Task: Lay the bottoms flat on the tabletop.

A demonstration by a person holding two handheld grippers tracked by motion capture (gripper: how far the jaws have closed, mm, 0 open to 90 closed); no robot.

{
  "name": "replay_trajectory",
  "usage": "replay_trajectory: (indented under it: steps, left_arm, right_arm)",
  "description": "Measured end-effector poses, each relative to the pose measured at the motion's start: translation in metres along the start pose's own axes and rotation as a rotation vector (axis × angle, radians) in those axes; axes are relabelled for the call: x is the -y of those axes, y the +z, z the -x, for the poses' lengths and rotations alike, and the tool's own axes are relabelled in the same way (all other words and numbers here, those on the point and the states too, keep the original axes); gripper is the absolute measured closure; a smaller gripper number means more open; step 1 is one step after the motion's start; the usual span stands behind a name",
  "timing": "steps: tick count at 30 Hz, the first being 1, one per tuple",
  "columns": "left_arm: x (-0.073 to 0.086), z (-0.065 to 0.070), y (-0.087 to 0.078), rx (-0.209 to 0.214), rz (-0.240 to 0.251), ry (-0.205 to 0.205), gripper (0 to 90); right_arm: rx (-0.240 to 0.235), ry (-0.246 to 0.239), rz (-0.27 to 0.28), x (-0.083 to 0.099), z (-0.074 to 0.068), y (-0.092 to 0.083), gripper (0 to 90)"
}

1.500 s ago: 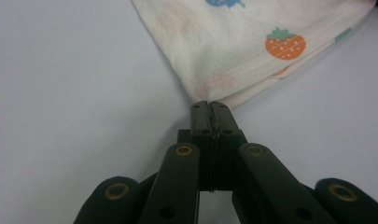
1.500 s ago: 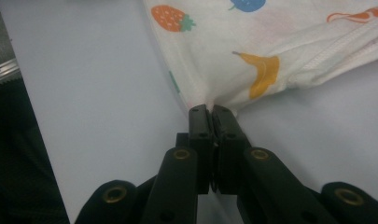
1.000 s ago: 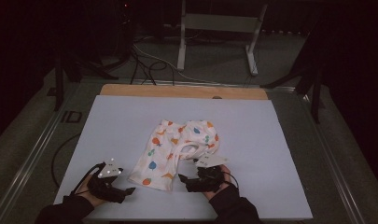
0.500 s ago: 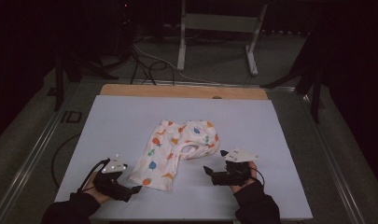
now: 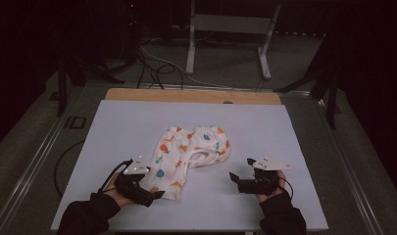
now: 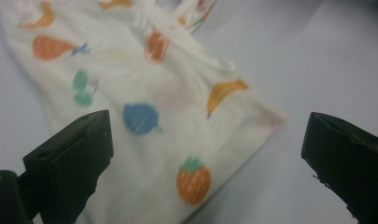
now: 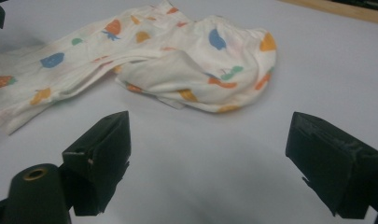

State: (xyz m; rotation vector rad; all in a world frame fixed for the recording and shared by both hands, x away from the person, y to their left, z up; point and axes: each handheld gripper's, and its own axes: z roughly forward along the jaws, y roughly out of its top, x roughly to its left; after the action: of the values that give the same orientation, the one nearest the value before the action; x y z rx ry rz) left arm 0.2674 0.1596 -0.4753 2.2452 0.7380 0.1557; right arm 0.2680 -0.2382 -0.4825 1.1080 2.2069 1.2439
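The small cream cotton garment printed with coloured fruit (image 5: 188,159) lay crumpled on the pale grey tabletop (image 5: 294,132), its near leg just ahead of the left hand-held gripper (image 5: 154,194), whose jaws had just been opening and stood wide apart over the cloth without pinching it. The right hand-held gripper (image 5: 234,178) hovered well clear to the garment's right, jaws likewise apart and empty. This looked like a pause between grasps; next, each would need a fresh hem. Bare tabletop lay on every side.
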Motion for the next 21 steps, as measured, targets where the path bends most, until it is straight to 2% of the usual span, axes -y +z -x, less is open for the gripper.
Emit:
replay_trajectory:
  steps: [3,4,8,9,10,16,19,21]
  left_arm:
    - [-0.009,0.001,0.004,0.004,-0.003,0.020,3.5]
    - [-0.017,0.002,0.008,0.015,0.004,0.030,4.3]
    - [-0.036,0.007,0.022,0.032,0.001,0.065,7.2]
    - [-0.036,0.007,0.022,0.032,0.001,0.065,8.2]
    - [-0.045,0.008,0.031,0.038,-0.004,0.079,10.2]
    - [-0.069,0.013,0.059,0.049,-0.019,0.115,21.8]
    - [-0.079,0.014,0.071,0.040,-0.018,0.130,31.1]
    - [-0.085,0.015,0.080,0.029,-0.014,0.137,34.0]
  right_arm:
    - [0.009,0.005,-0.009,0.002,0.002,-0.001,14.3]
    - [0.011,0.009,-0.008,0.002,0.003,0.000,14.4]
    - [0.014,0.004,-0.008,0.002,0.002,0.003,14.4]
    - [0.014,0.004,-0.008,0.002,0.002,0.003,14.4]
    - [0.005,0.016,-0.011,0.002,0.003,0.004,14.6]
    - [-0.009,0.013,-0.013,0.003,0.000,0.007,14.6]
    - [-0.010,0.016,-0.012,0.002,0.001,0.006,14.8]
    - [-0.012,0.022,-0.011,0.003,0.001,0.006,14.9]
